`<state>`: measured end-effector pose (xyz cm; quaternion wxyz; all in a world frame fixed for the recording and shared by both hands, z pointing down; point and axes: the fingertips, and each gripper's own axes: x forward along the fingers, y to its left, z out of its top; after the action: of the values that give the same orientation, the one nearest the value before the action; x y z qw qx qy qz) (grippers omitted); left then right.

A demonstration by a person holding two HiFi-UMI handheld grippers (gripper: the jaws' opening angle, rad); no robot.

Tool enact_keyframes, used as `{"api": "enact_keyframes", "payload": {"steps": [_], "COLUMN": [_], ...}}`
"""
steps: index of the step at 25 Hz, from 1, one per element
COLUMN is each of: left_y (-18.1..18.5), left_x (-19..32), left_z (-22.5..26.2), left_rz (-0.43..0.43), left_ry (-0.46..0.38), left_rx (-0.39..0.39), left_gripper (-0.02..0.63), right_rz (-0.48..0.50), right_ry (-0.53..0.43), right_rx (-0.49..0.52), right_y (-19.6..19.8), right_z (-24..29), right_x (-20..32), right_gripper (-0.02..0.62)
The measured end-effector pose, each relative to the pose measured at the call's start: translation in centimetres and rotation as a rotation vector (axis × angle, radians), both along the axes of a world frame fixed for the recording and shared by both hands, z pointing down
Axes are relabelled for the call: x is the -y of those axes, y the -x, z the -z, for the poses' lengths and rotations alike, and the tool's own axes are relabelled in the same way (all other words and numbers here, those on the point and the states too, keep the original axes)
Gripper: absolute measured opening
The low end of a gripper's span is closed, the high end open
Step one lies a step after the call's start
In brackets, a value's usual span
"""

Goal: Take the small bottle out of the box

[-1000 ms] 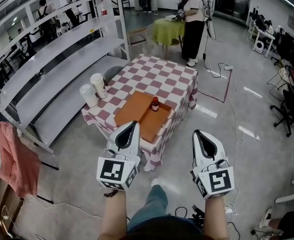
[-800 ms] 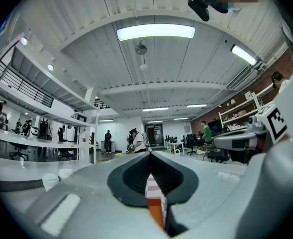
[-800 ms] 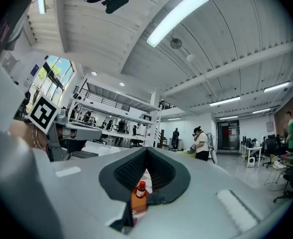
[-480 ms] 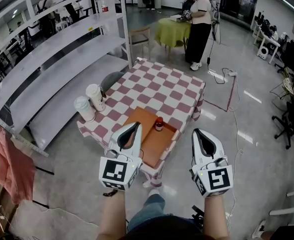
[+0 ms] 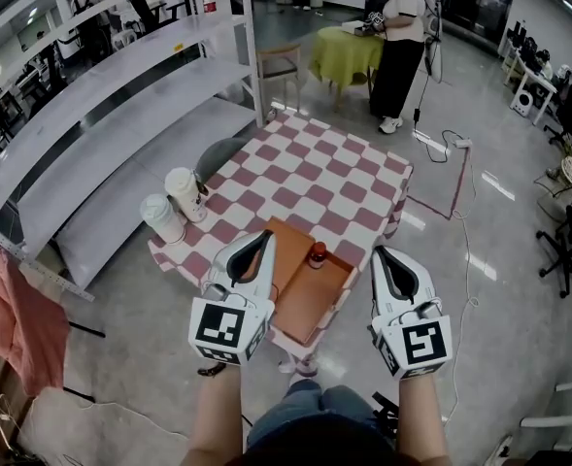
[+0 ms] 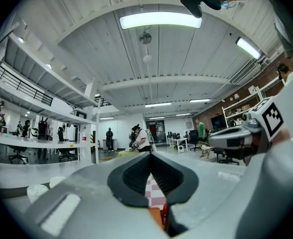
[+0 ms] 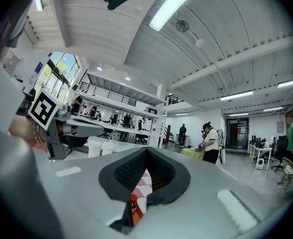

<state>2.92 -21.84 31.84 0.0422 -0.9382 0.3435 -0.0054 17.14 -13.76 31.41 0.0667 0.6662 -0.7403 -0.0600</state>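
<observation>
the left hand-held gripper (image 5: 262,238) and the right hand-held gripper (image 5: 381,254) hang level at the near side of the checkered counter (image 5: 336,175), each with its jaws pressed together on nothing. the small bottle (image 5: 317,254) stands upright in the shallow orange box (image 5: 310,301), near its far wall, between the two and touching neither. two white cups (image 5: 184,193) stand at the counter's left edge
</observation>
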Motion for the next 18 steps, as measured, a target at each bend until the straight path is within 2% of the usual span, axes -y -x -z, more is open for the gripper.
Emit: {"api": "enact_keyframes", "payload": {"steps": [5, 9, 18], "left_y": [0.3, 0.1, -0.3], "left_x": [0.8, 1.1, 2.3], "left_z": [-0.2, -0.3, -0.8], "left_rz": [0.039, 0.065, 0.129], "left_ry": [0.012, 0.007, 0.026], "left_rx": [-0.045, -0.001, 0.017], "left_gripper": [-0.002, -0.002, -0.002], "right_rz": [0.006, 0.001, 0.083], "right_ry": [0.002, -0.022, -0.009], "right_rx": [0.036, 0.055, 0.055], "right_y": [-0.8, -1.7, -1.8], "right_z": [-0.4, 0.3, -0.3], "right_x": [1.3, 2.4, 5.2], "right_gripper": [0.0, 0.0, -0.002]}}
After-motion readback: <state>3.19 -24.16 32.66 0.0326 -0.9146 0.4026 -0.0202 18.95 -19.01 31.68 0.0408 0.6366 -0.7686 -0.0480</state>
